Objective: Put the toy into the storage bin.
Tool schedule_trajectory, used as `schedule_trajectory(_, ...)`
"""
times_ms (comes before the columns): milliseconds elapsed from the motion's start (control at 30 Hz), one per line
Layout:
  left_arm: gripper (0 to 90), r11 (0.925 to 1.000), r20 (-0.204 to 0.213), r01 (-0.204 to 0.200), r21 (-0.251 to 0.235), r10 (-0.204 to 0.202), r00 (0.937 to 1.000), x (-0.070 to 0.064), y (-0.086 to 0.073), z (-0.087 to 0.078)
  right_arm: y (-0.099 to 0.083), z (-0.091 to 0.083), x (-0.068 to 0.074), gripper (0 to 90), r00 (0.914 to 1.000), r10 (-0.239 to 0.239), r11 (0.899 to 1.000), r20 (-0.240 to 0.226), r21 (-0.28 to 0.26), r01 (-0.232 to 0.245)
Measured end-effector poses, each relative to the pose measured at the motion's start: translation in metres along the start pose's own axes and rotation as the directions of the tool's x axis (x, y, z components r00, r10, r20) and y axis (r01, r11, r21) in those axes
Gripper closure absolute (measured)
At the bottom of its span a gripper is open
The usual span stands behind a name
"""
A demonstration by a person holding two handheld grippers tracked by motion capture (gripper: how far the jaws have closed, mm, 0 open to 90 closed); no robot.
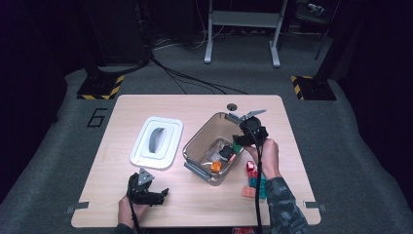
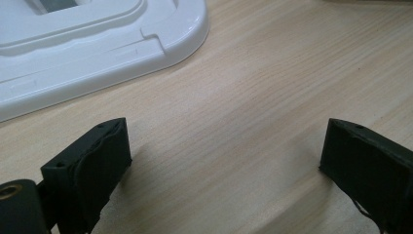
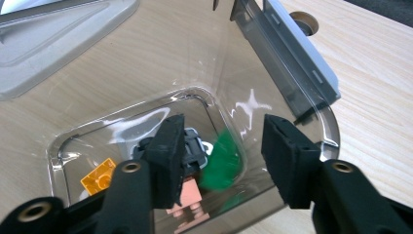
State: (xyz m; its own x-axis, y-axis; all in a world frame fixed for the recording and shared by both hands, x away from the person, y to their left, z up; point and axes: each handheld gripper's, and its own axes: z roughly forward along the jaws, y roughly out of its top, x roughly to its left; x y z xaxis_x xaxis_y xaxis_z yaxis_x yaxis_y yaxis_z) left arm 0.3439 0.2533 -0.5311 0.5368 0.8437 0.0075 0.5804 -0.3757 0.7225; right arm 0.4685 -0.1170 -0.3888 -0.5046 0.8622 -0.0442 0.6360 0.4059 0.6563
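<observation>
A clear plastic bin [image 1: 197,146] stands mid-table with its grey-latched rim [image 3: 287,53] toward the back. My right gripper [image 1: 239,141] [image 3: 224,141] hovers over the bin's right side, open. A green brick [image 3: 221,163] [image 1: 237,145] appears blurred below the gap between the jaws and touches neither of them. On the bin's floor lie an orange brick [image 3: 99,178] [image 1: 215,166], a dark grey brick [image 3: 194,145] and a pink brick [image 3: 187,195]. My left gripper [image 1: 163,194] [image 2: 224,151] rests low over bare wood near the front left, open and holding nothing.
The bin's white lid [image 1: 157,141] [image 2: 97,44] lies flat to the left of the bin. A red brick [image 1: 250,166], teal bricks [image 1: 259,184] and a salmon brick [image 1: 248,191] sit on the table [image 1: 195,209] right of the bin, by the right forearm.
</observation>
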Motion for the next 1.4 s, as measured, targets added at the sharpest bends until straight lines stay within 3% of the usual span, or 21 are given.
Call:
schedule_trajectory(67,4.2,1.0000,0.000,0.000,0.000,0.000,1.0000,0.000,0.000,0.000,-0.001,-0.003,0.000,47.3,1.0000,0.005,1.000,0.000,-0.006,-0.005)
schedule_trajectory(333,4.5,1.0000,-0.001,0.000,0.000,0.000,1.0000,0.000,0.000,0.000,-0.010,-0.028,-0.001,21.6,0.9991,0.020,0.999,-0.038,-0.049,-0.022)
schedule_trajectory(467,4.5,1.0000,-0.001,0.000,0.000,0.000,1.0000,0.000,0.000,0.000,-0.019,-0.042,-0.003,15.3,0.9983,0.036,0.997,-0.046,-0.067,-0.039)
schedule_trajectory(600,4.5,1.0000,-0.001,0.000,-0.001,0.000,1.0000,0.000,0.000,0.000,-0.032,-0.051,-0.008,14.7,0.9980,0.042,0.996,-0.047,-0.078,-0.045)
schedule_trajectory(700,4.5,1.0000,-0.001,0.000,0.000,0.000,1.0000,0.000,0.000,0.000,-0.048,-0.056,-0.014,13.4,0.9963,0.076,0.995,-0.040,-0.063,-0.079)
schedule_trajectory(833,4.5,1.0000,-0.001,0.000,-0.001,0.000,1.0000,0.000,0.000,0.000,-0.065,-0.056,-0.022,10.4,0.9928,0.113,0.992,-0.040,-0.059,-0.115)
schedule_trajectory(1067,4.5,1.0000,-0.001,0.001,-0.001,-0.001,1.0000,0.000,0.000,0.000,-0.104,-0.047,-0.032,2.9,0.9796,0.195,0.981,-0.047,0.002,-0.195)
schedule_trajectory(1167,4.5,1.0000,-0.001,0.001,0.000,-0.001,1.0000,0.000,0.000,0.000,-0.121,-0.037,-0.034,0.0,0.9715,0.237,0.971,-0.009,0.043,-0.236)
schedule_trajectory(1267,4.5,1.0000,-0.001,0.000,0.000,0.000,1.0000,0.000,0.000,0.000,-0.133,-0.030,-0.034,0.0,0.9615,0.275,0.959,-0.004,0.076,-0.274)
schedule_trajectory(1400,4.5,1.0000,-0.001,0.000,0.000,0.000,1.0000,0.000,0.000,0.000,-0.147,-0.019,-0.031,0.9,0.9635,0.268,0.958,0.013,0.105,-0.267)
